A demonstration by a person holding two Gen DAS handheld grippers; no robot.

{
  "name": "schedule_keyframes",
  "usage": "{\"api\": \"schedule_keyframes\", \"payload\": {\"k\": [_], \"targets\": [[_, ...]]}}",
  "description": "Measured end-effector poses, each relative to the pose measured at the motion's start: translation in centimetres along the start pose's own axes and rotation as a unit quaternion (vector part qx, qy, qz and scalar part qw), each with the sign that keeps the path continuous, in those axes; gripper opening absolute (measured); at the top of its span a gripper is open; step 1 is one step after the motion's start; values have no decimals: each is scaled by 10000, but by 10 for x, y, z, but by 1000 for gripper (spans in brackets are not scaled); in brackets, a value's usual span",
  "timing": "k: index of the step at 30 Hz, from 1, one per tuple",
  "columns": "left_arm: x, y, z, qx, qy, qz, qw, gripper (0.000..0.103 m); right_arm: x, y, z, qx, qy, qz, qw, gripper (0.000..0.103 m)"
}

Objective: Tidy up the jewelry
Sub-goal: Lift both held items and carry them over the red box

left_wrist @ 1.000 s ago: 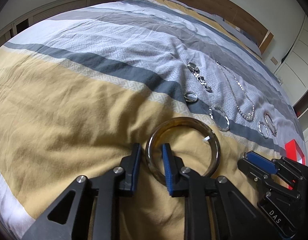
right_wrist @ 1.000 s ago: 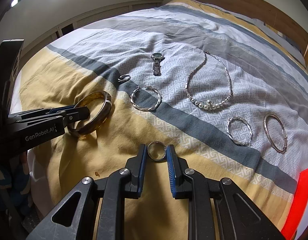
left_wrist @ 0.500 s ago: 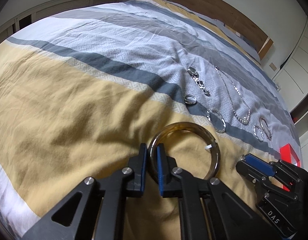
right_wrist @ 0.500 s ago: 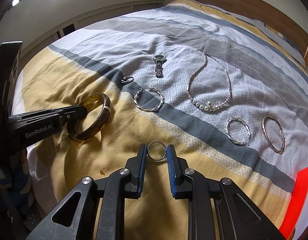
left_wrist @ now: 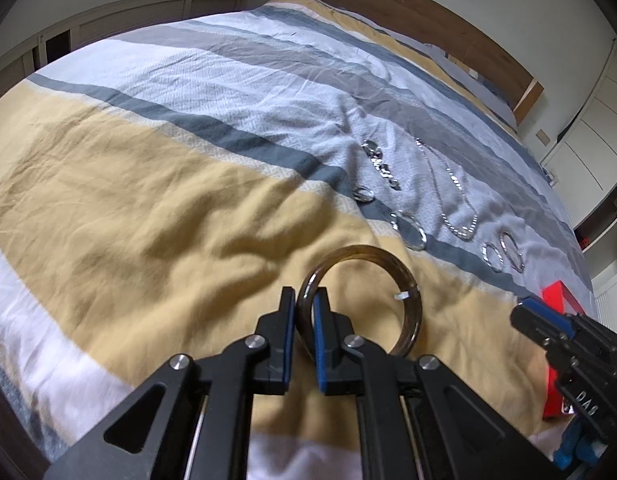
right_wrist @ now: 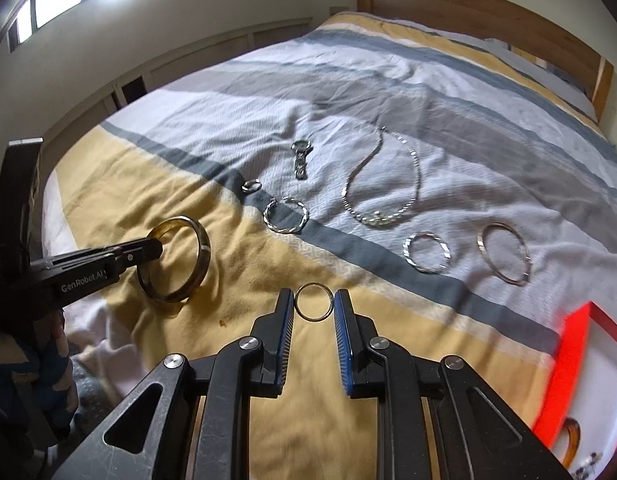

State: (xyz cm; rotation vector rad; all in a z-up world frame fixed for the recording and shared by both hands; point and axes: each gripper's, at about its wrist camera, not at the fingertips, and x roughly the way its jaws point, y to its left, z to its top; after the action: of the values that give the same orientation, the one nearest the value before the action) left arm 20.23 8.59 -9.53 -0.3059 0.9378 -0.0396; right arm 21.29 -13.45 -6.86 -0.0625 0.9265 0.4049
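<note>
On the striped bedspread (right_wrist: 388,92), over its yellow band at the near side, both grippers carry jewelry. At the left, the left gripper (left_wrist: 304,304) pinches the near rim of a brown amber bangle (left_wrist: 408,280) between its blue pads; its jaws have just been closing and now clamp the band on both sides. From the right wrist view the bangle (right_wrist: 200,240) hangs tilted off those fingers, its low edge close to the cloth; whether it touches the cover I cannot tell. A small white tag sits on its rim.

Near the middle, the right gripper (right_wrist: 313,304) holds a thin metal ring (right_wrist: 313,303) upright, each pad pressing one side of the hoop.

Farther off, on the grey and white stripes, the loose pieces lie apart from one another: a small ring (right_wrist: 251,186) on the dark stripe, a wristwatch (right_wrist: 300,158) beyond it, a twisted silver bracelet (right_wrist: 286,220) nearer, and a silver necklace (right_wrist: 382,184) laid in a loop to the right. Farther right lie a second twisted bracelet (right_wrist: 427,251) and a plain thin bangle (right_wrist: 504,252), side by side. At the near right edge stands a red tray (right_wrist: 568,364), with an amber piece partly in view inside.
</note>
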Motion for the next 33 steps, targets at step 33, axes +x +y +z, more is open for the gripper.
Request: {"api": "schedule_keyframes", "payload": {"k": [33], "targets": [[-13,-303,-47,2598,380,-1599,9516,8,-144,-227,-122,1736,-138,-1715,9697,20]]}}
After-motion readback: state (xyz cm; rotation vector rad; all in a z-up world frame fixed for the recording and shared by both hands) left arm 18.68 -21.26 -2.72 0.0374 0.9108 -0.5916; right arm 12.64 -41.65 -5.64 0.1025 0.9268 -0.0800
